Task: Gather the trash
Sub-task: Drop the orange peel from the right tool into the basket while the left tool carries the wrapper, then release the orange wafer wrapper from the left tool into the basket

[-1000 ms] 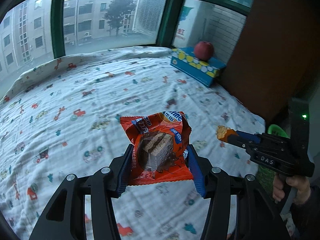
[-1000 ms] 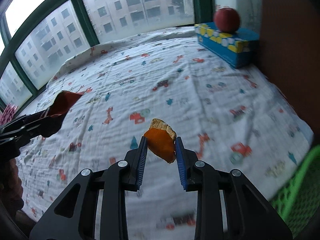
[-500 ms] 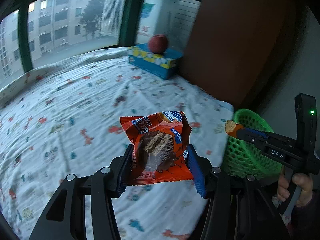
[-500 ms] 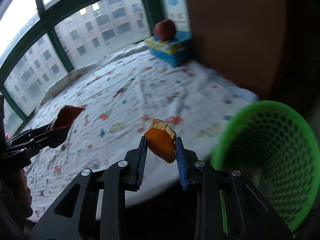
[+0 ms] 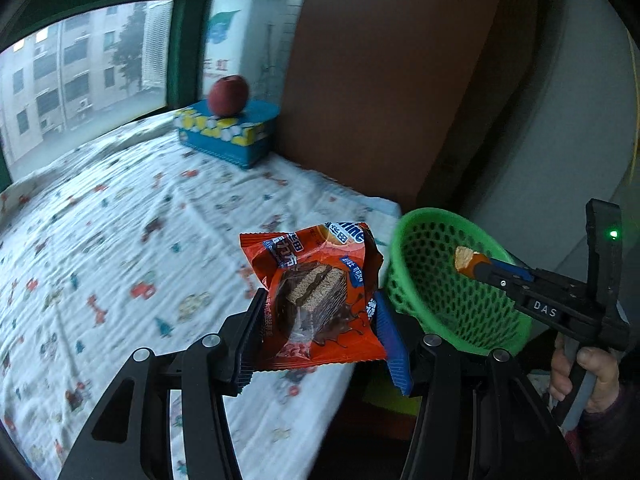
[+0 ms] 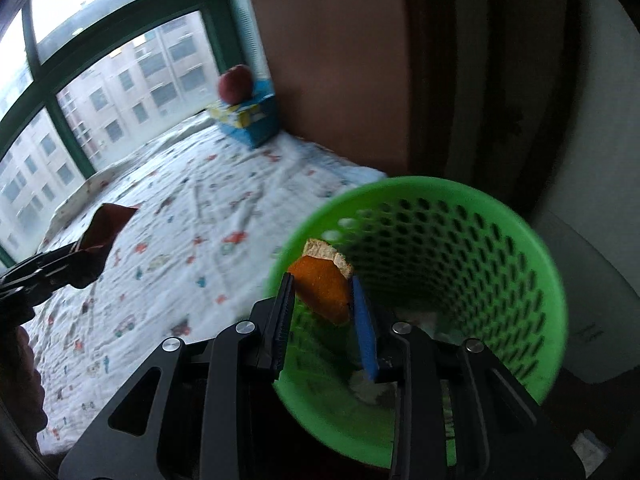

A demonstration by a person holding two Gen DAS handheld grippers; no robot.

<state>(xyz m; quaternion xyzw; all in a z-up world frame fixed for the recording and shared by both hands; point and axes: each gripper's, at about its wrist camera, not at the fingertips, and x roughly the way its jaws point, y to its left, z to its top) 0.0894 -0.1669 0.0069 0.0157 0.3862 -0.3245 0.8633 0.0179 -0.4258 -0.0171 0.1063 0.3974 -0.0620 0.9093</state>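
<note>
On right tongs (image 5: 476, 266): "DAS" (white).

Ahead of my right fingers (image 6: 358, 312): green basket (image 6: 536, 248), mouth open, nothing across it.
Right of my left fingers (image 5: 390, 340): basket rim, near.
Left: bed (image 5: 120, 220), open.

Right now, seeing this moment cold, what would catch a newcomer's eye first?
The bright green perforated trash basket fills the right wrist view, with the right hand-held gripper holding an orange peel piece over its mouth. In the left wrist view, the left hand-held gripper clamps an orange chocolate-wafer wrapper at the bed's edge beside the basket. Far back, a red apple sits on a blue box.
</note>
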